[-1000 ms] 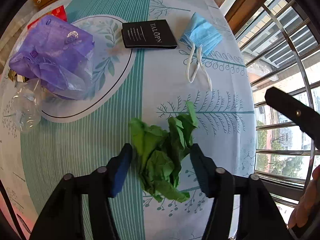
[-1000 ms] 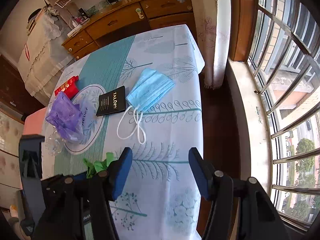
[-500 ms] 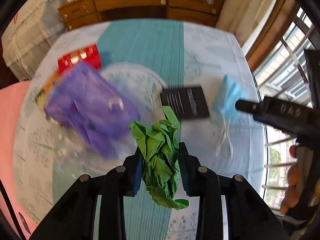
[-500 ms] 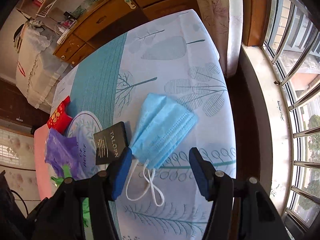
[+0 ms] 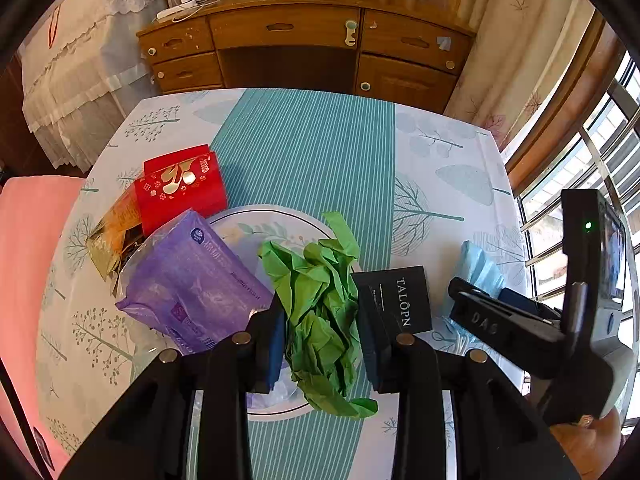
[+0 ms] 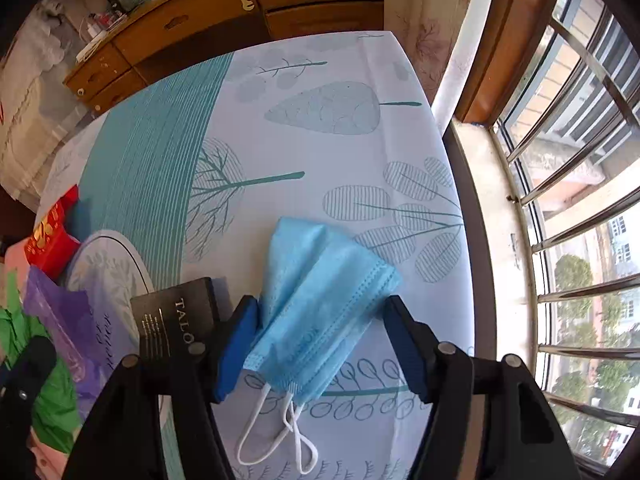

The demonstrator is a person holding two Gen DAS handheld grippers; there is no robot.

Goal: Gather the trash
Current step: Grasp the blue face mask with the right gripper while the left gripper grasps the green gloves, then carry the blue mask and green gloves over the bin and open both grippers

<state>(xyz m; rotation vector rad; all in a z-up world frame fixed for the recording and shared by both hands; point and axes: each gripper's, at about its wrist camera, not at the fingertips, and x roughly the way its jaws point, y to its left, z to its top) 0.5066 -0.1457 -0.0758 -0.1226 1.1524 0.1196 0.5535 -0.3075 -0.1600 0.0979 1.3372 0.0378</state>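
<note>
left gripper [image 5: 320,336]: you hold the green paper wad [image 5: 320,304] pinched, ready to bin.
right gripper [image 6: 320,344]: wide, straddling the blue face mask [image 6: 320,308] for pickup.

The crumpled green paper wad [image 5: 320,312] looks matt and sharply creased; the pleated pale-blue non-woven cloth face mask [image 6: 320,304] has a soft fuzzy surface and smooth white elastic loops; the purple translucent plastic packet [image 5: 192,292] is glossy and wrinkled; the red card box with gold foil print [image 5: 180,188] shines in places; the black matt card booklet [image 5: 396,300] carries silvery lettering; the worktop [image 5: 304,152] wears a smooth printed cloth in teal and white; the brown wooden sideboard [image 5: 304,48] has a worn sheen; each claw is matt black plastic with blue pads [image 6: 236,344] and dull metal rivets
</note>
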